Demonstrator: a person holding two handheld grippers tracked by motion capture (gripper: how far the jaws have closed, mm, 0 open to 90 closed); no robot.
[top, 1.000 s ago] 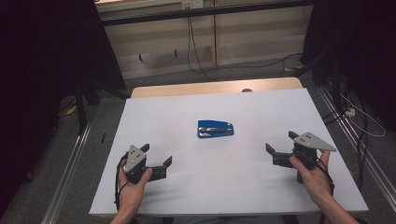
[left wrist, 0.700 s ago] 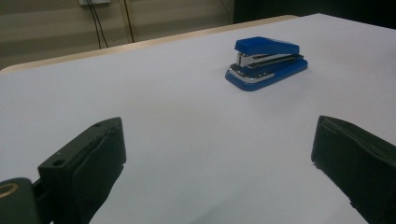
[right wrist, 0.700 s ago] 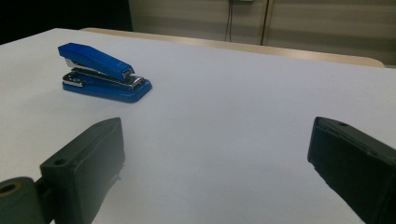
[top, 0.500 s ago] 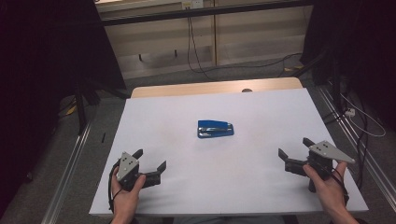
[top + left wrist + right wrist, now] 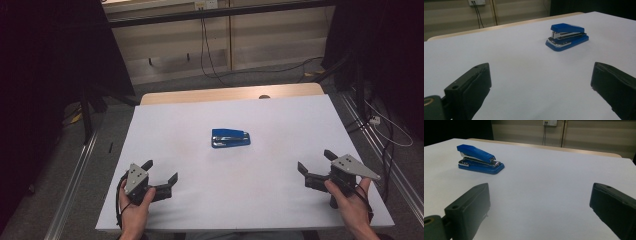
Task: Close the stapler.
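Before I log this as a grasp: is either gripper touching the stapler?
No: the stapler lies alone mid-table, with the left gripper and right gripper open and well apart from it.

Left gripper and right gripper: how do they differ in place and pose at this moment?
The left gripper sits near the table's front-left corner; the right gripper sits near its front-right edge. The left one's jaws point right and forward; the right one's point left. The stapler lies ahead and right of the left gripper, ahead and left of the right. Both are open, empty, clear of the stapler.
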